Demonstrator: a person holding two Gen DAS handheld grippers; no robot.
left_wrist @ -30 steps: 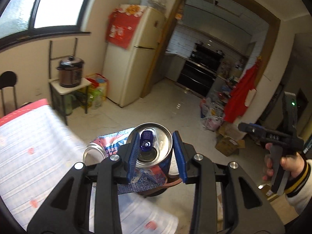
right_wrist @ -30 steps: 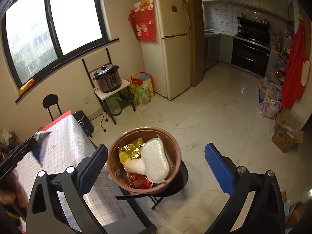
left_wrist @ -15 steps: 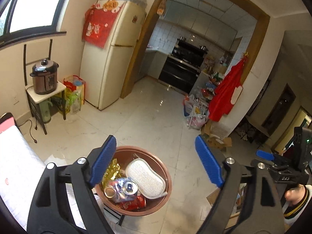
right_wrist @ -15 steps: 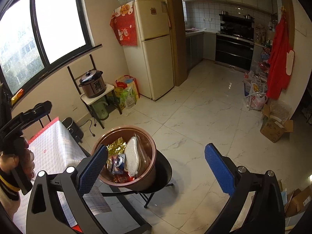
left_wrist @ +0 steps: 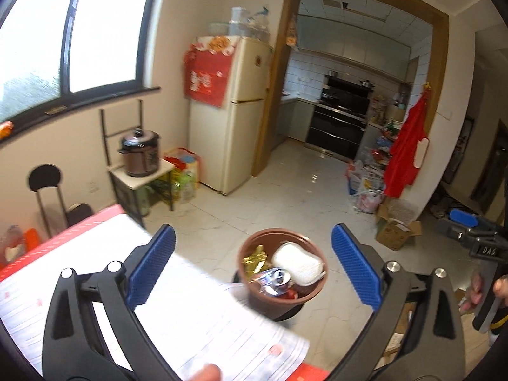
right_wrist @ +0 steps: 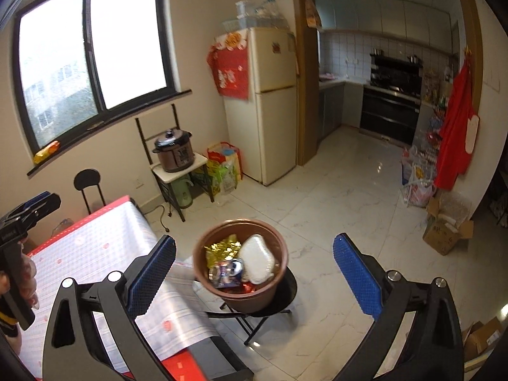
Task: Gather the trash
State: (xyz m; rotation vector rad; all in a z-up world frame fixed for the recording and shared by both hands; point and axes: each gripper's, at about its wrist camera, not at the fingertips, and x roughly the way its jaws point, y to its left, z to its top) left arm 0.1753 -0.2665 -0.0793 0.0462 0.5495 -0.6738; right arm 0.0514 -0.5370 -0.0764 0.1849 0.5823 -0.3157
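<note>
A brown round bin (left_wrist: 254, 295) stands on a black stool beside the table, also in the right wrist view (right_wrist: 279, 254). Inside it lie a drink can (left_wrist: 275, 277) (right_wrist: 227, 272), a white sponge-like pad (left_wrist: 298, 263) (right_wrist: 257, 258) and gold wrapper (left_wrist: 255, 258) (right_wrist: 222, 249). My left gripper (left_wrist: 252, 271) is open and empty, held above and back from the bin. My right gripper (right_wrist: 254, 273) is open and empty, also above the bin. The right gripper also shows at the right edge of the left wrist view (left_wrist: 470, 225).
A table with a white patterned cloth and red border (left_wrist: 197, 320) (right_wrist: 95, 254) lies left of the bin. A side table with a rice cooker (right_wrist: 174, 154), a fridge (right_wrist: 270, 101), a black chair (right_wrist: 87, 184) and cardboard boxes (right_wrist: 444, 231) stand around the tiled floor.
My left gripper opened and let go of the can, which now lies in the bin. Both grippers have pulled back from the bin.
</note>
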